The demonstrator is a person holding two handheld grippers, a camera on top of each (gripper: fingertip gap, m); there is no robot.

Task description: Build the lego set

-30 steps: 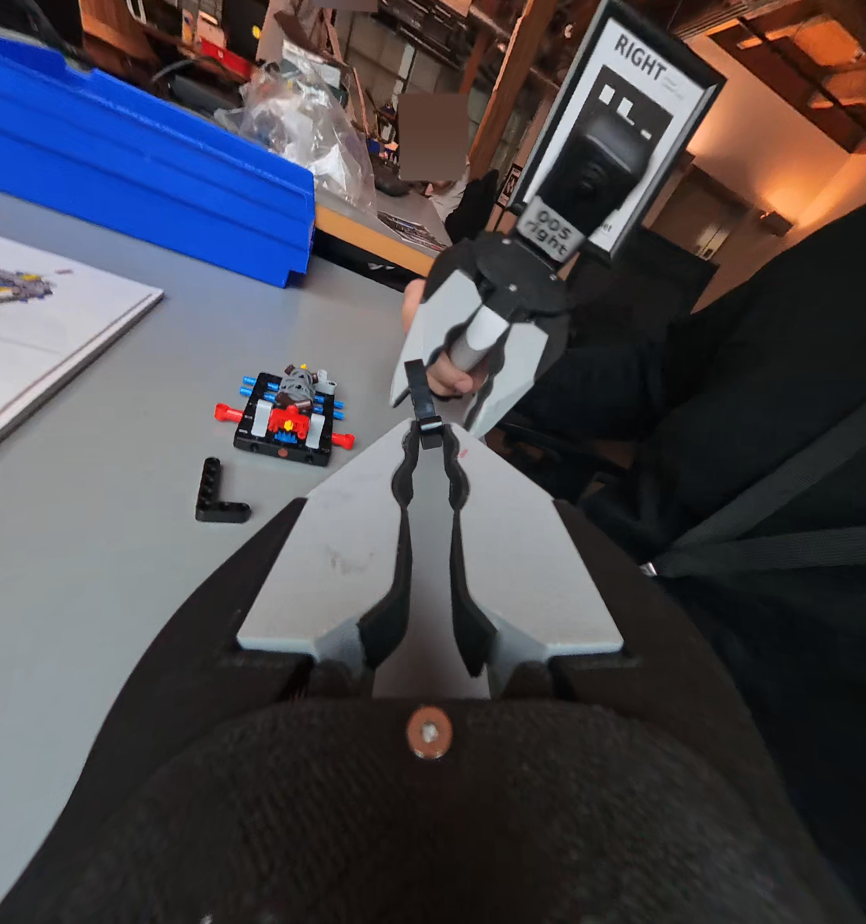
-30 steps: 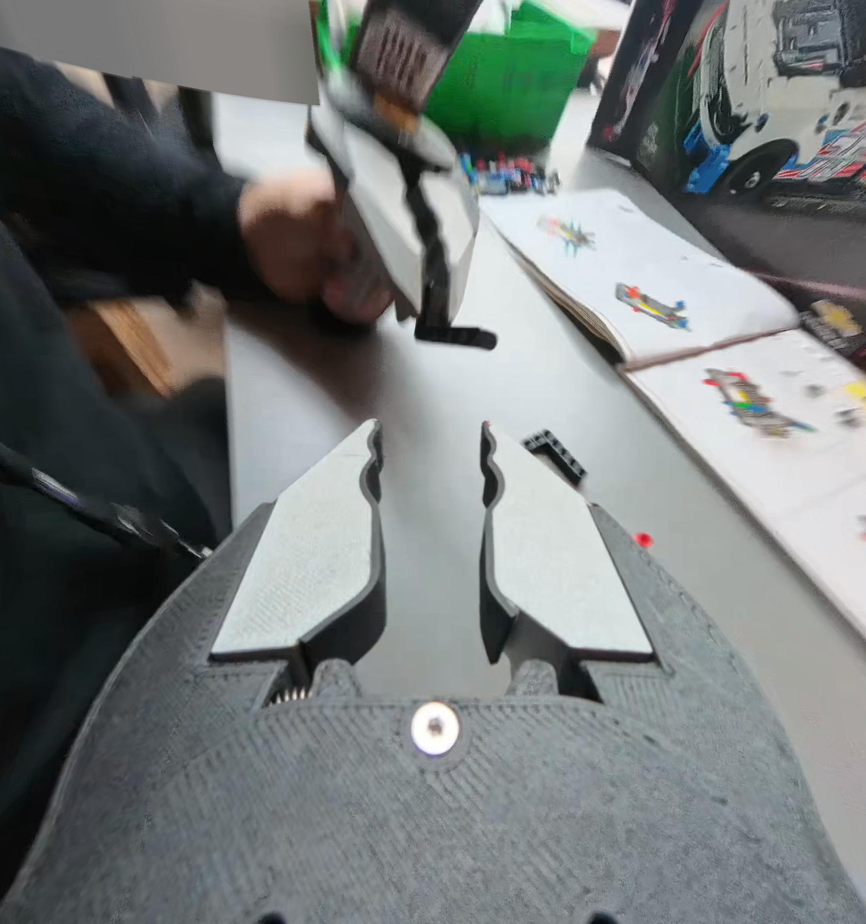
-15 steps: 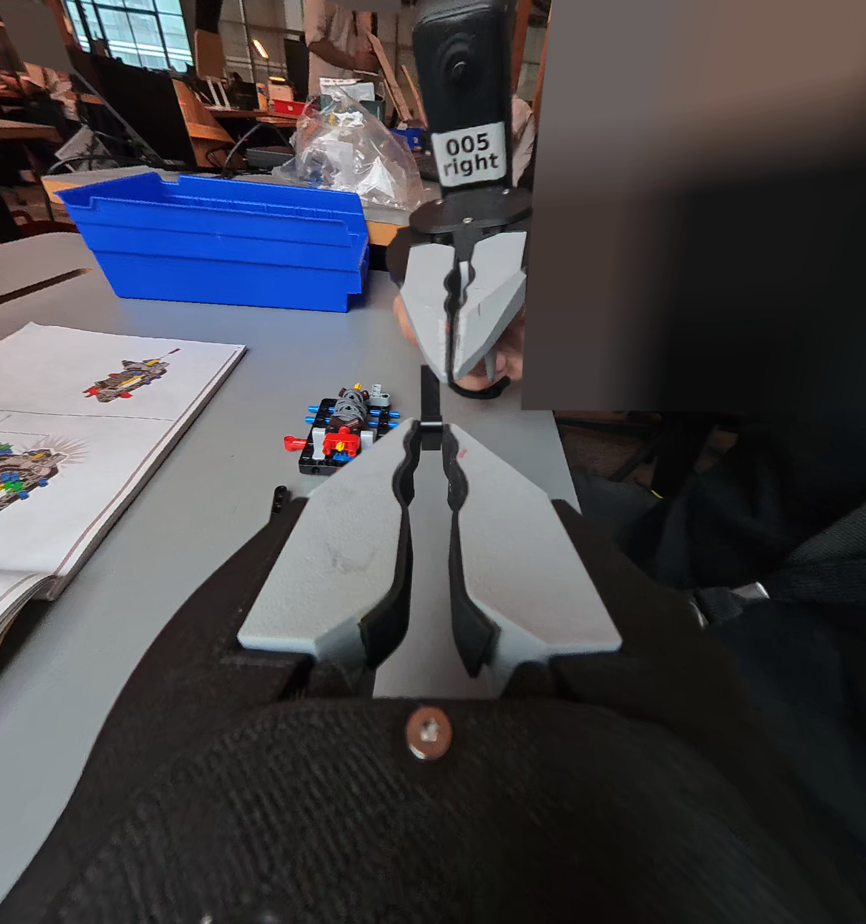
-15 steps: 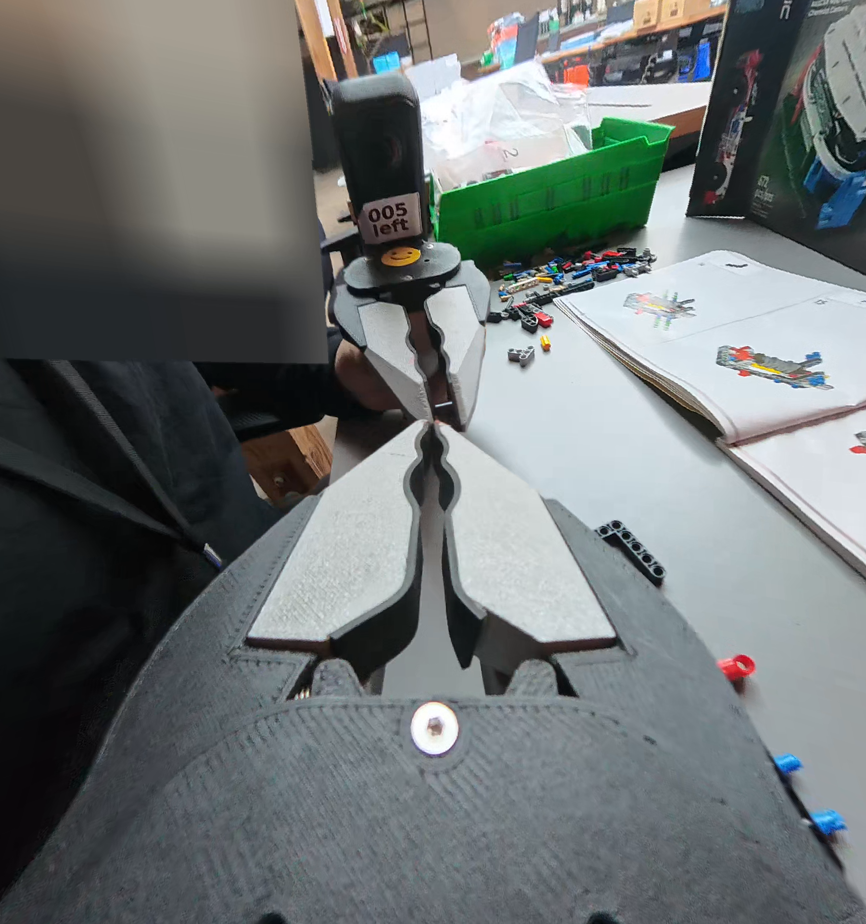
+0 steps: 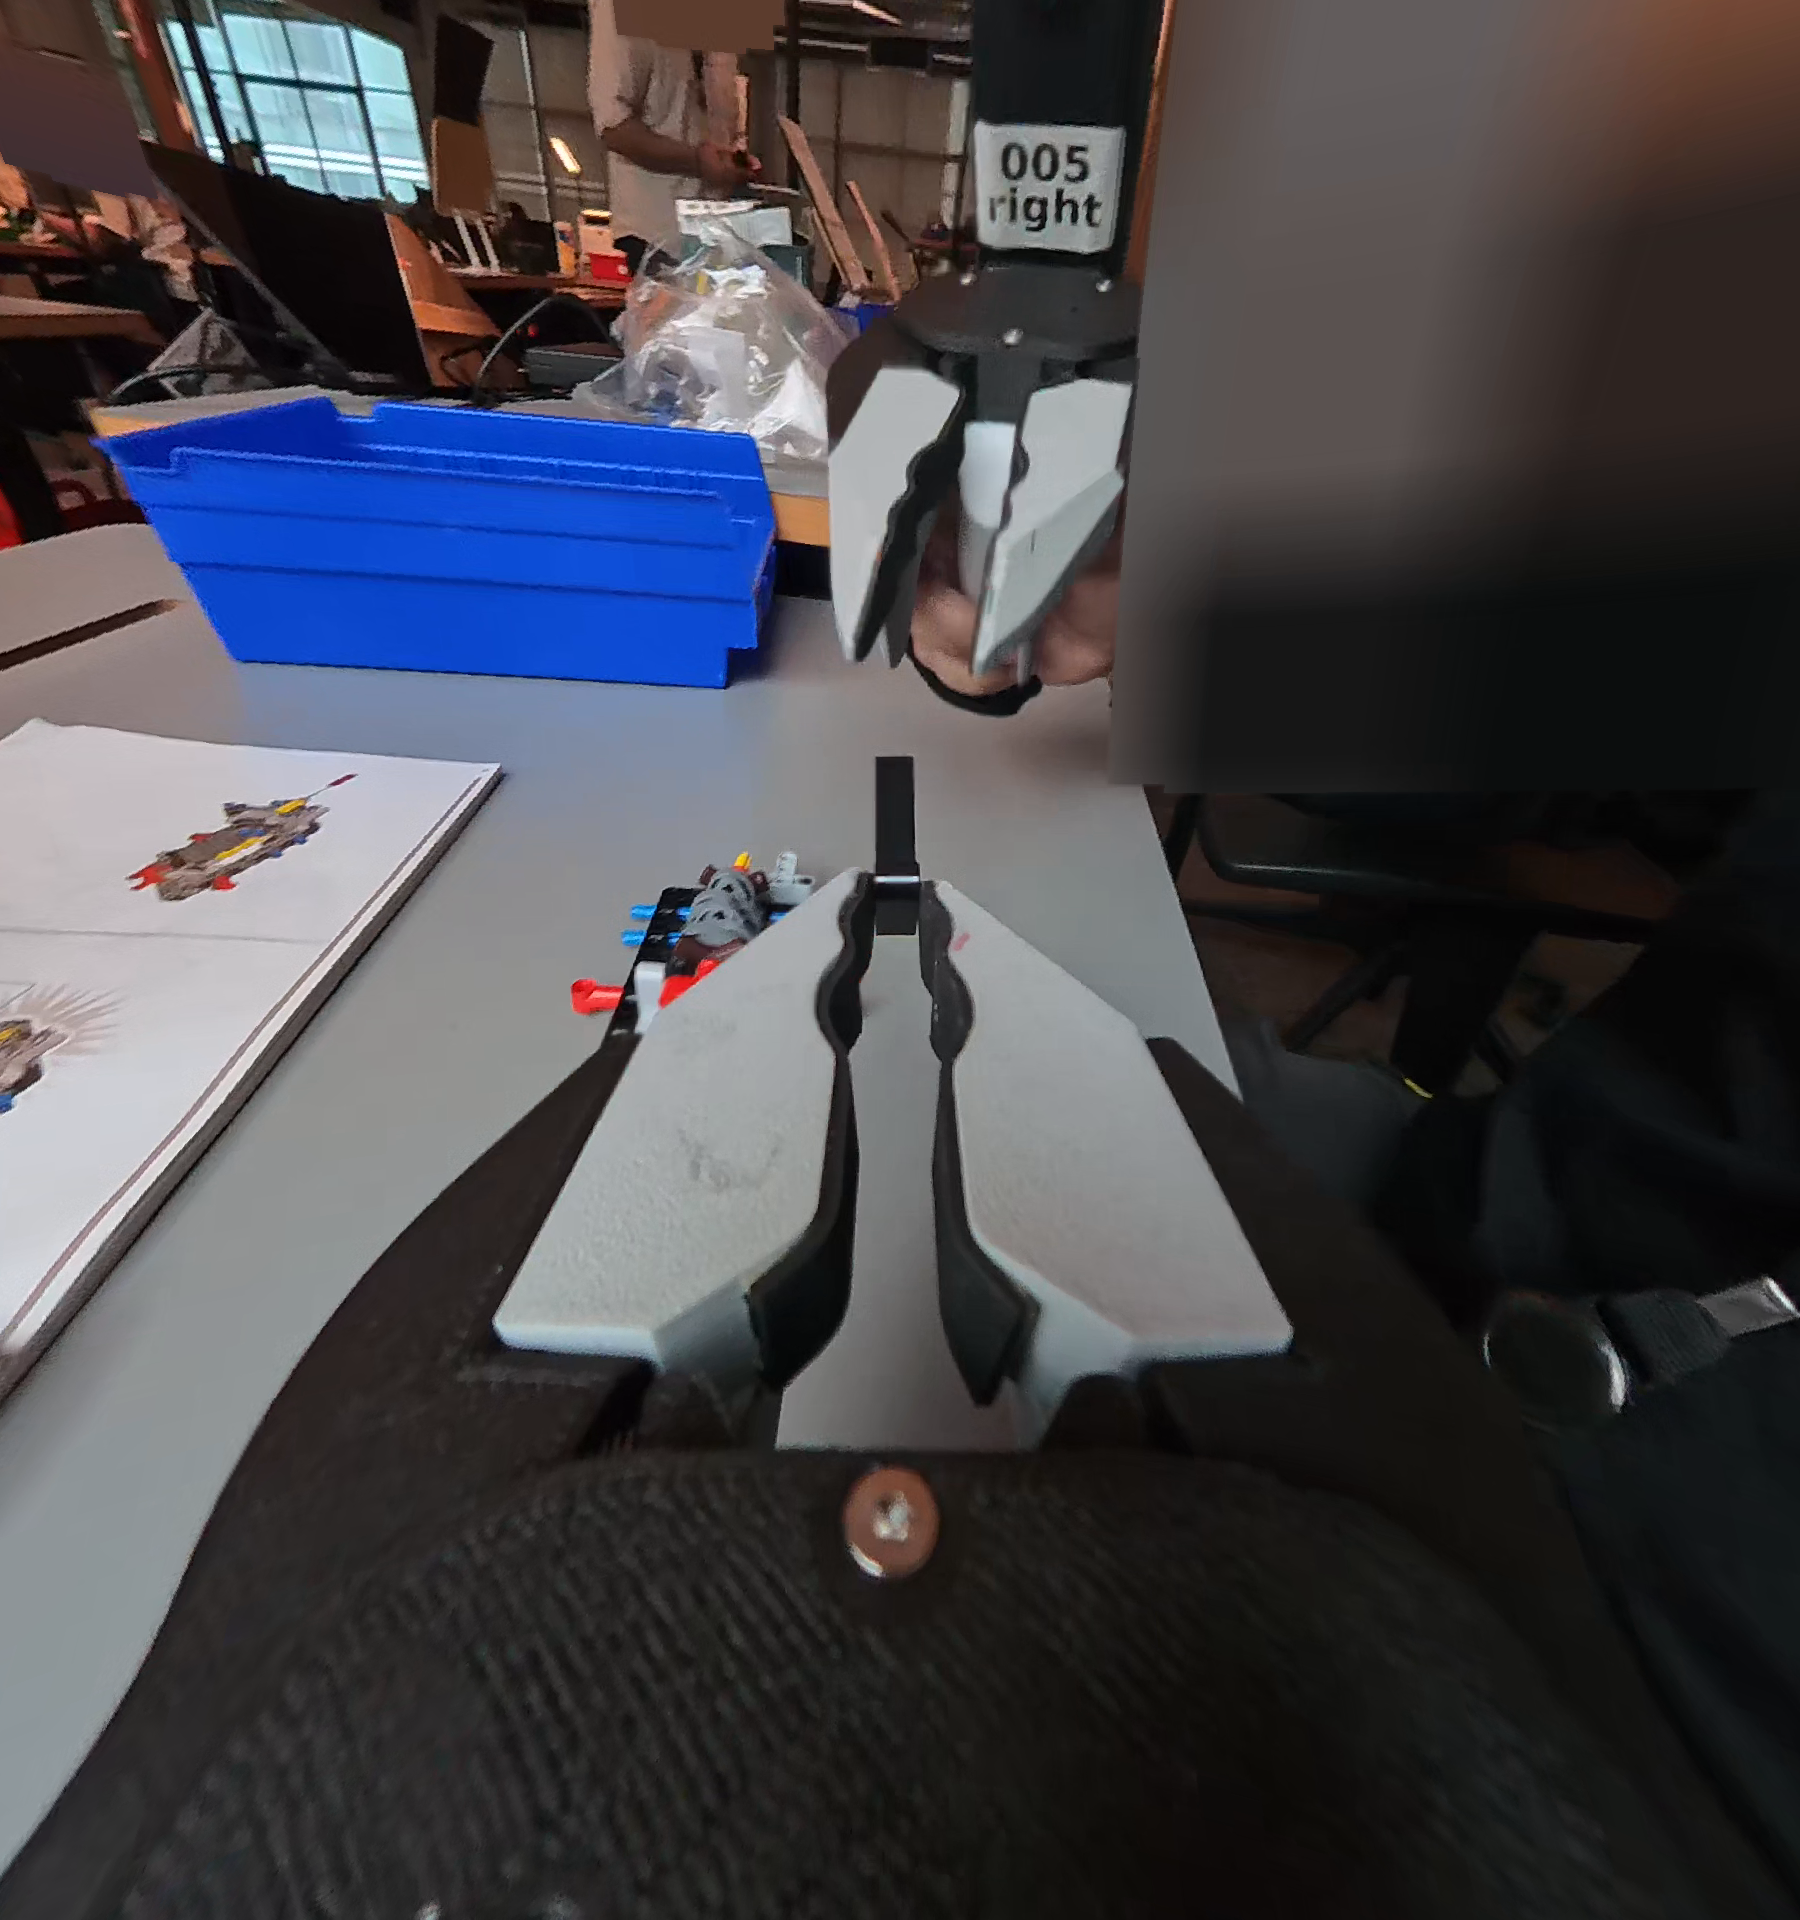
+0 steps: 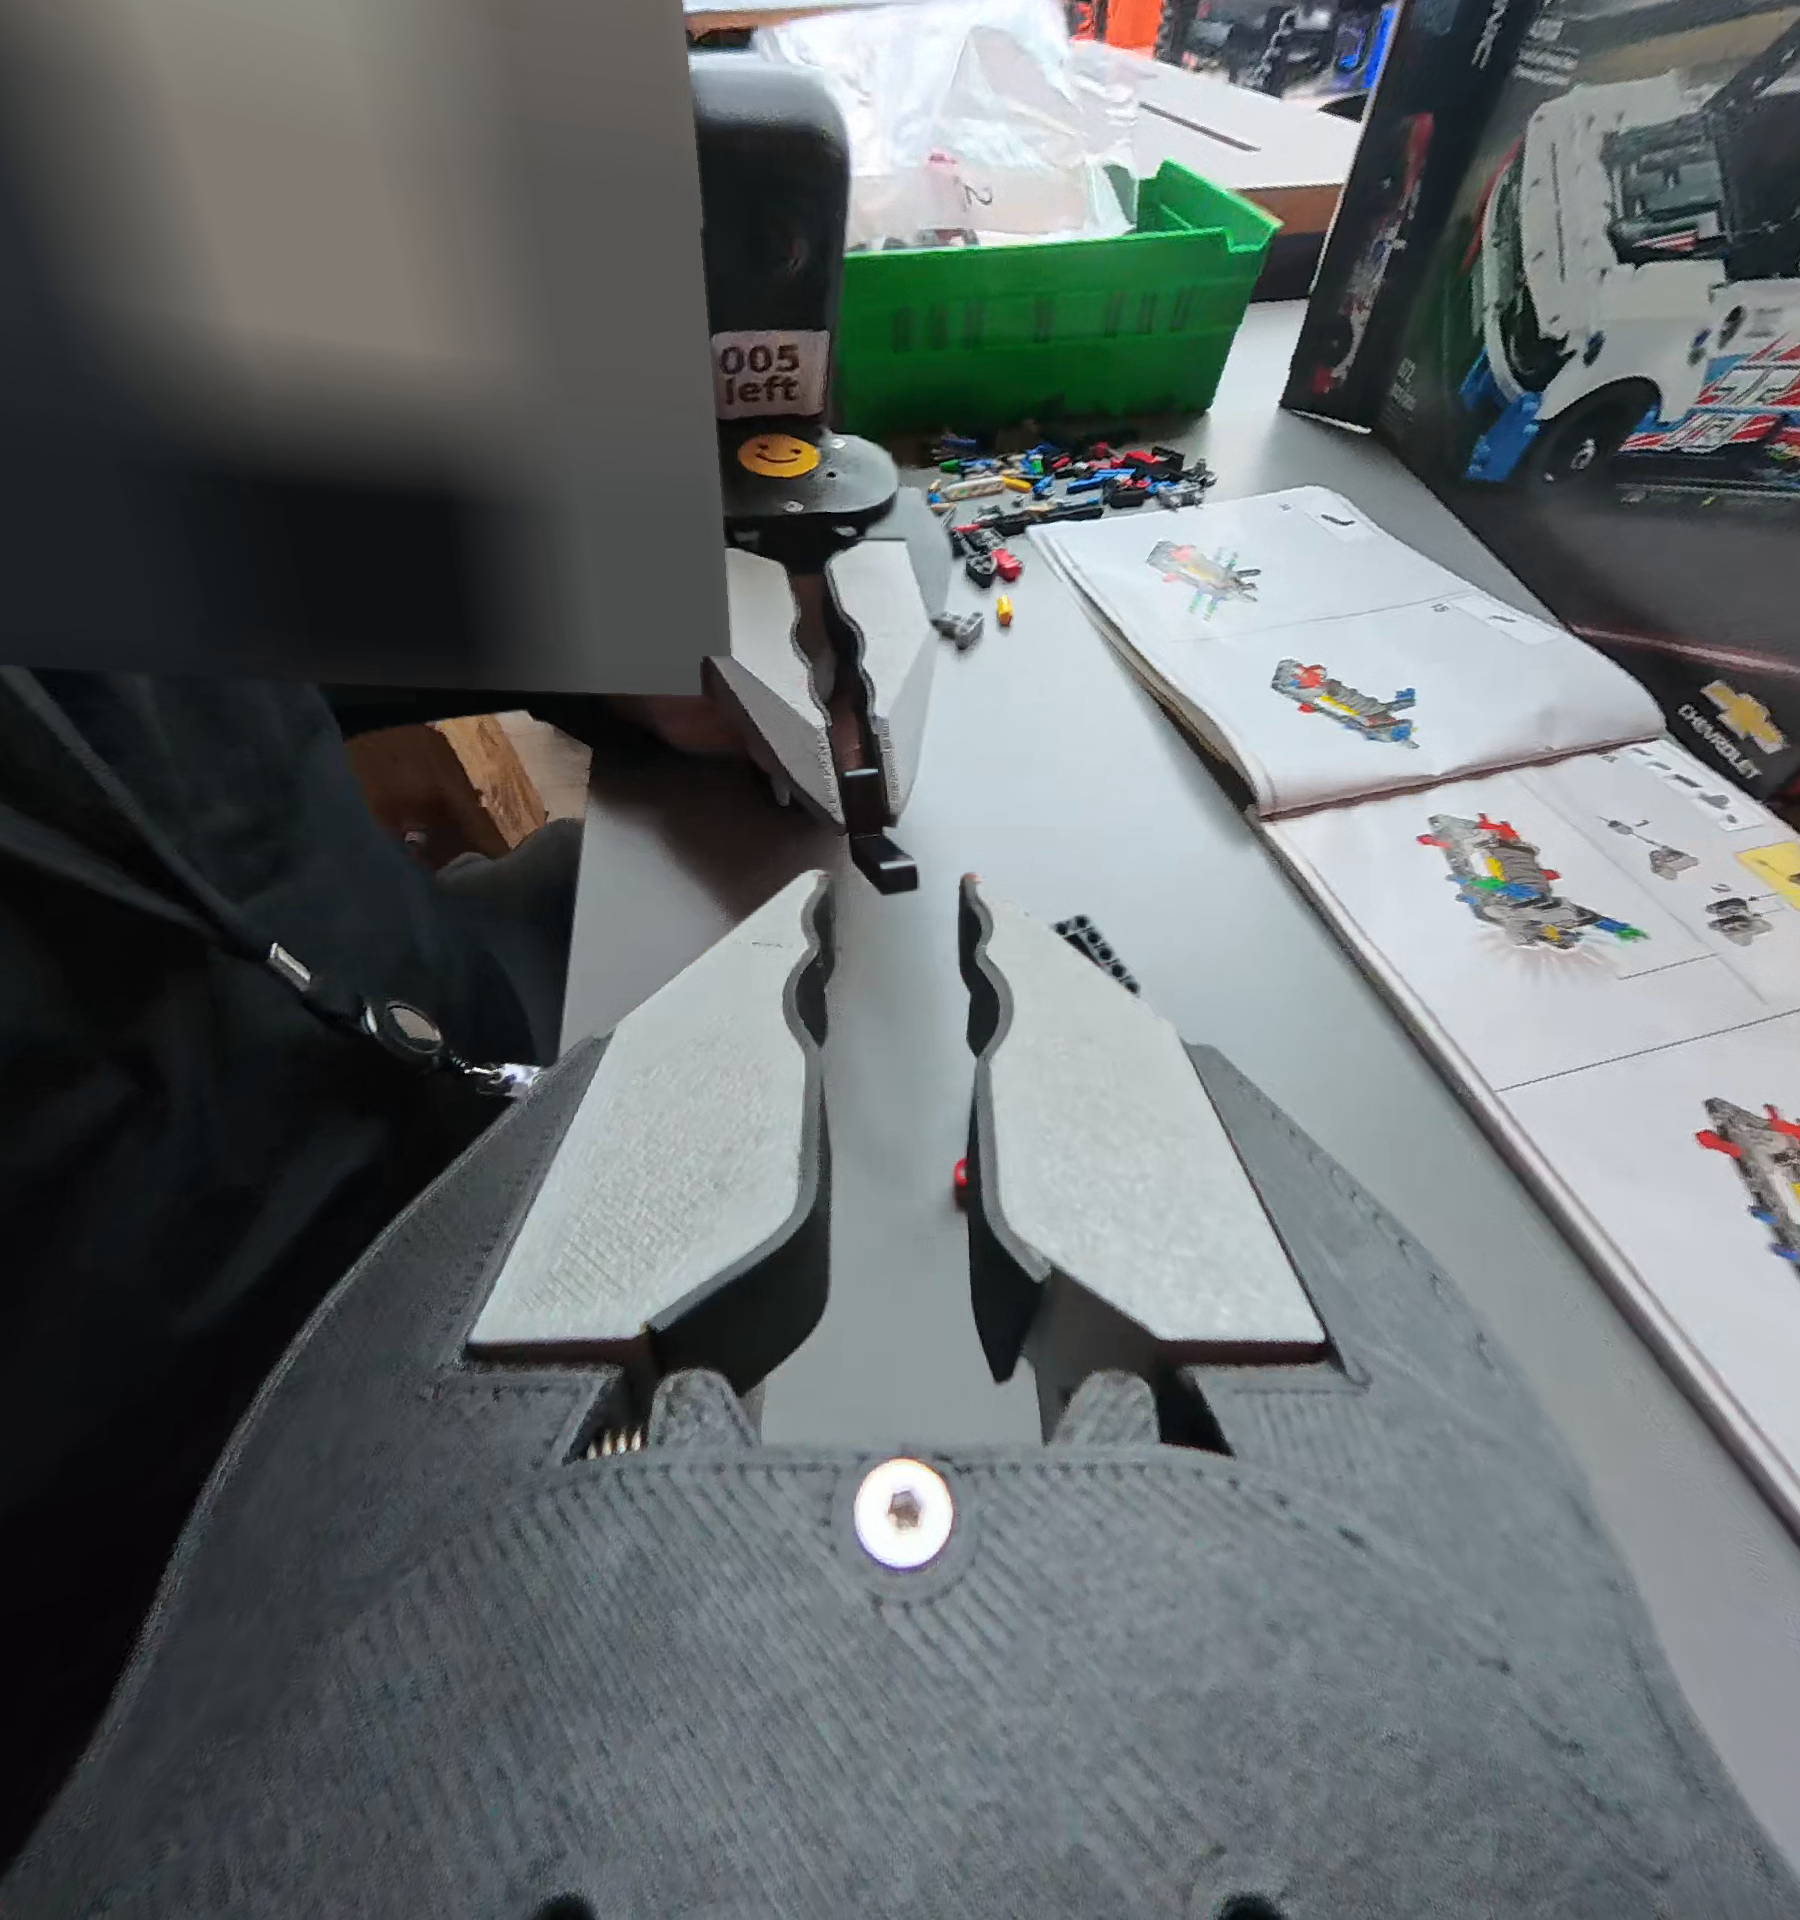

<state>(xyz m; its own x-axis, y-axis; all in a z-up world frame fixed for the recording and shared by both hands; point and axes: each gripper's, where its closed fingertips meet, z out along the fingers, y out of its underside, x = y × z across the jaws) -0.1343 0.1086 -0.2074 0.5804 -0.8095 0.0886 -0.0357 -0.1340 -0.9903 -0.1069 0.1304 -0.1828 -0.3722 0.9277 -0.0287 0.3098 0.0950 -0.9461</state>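
My left gripper [image 5: 894,896] is shut on a black L-shaped beam [image 5: 894,831], which sticks up past its fingertips. The right wrist view shows the same: the left gripper [image 6: 860,800] pinches the black beam [image 6: 883,860], whose short leg points toward my right gripper. My right gripper [image 6: 896,885] is open and empty, just short of that beam and not touching it. It also shows in the left wrist view [image 5: 937,649], open above the table. A small lego assembly [image 5: 704,920] with red and blue pins lies on the grey table [image 5: 584,748] to the left of the left fingers.
An open instruction booklet [image 5: 169,935] [image 6: 1395,665] lies on the table. A blue bin [image 5: 460,540] stands at the back. A green bin [image 6: 1031,312], a pile of loose pieces [image 6: 1062,483] and the set's box [image 6: 1654,260] stand far right. A second black beam [image 6: 1098,951] and a red pin [image 6: 961,1174] lie under the right fingers. Some 5 centimetres of space lies between my two pairs of fingers.
My right gripper was open, shut close to the left gripper's tip half a second ago, and has opened again and drawn back a little. The left gripper kept hold of the black beam.
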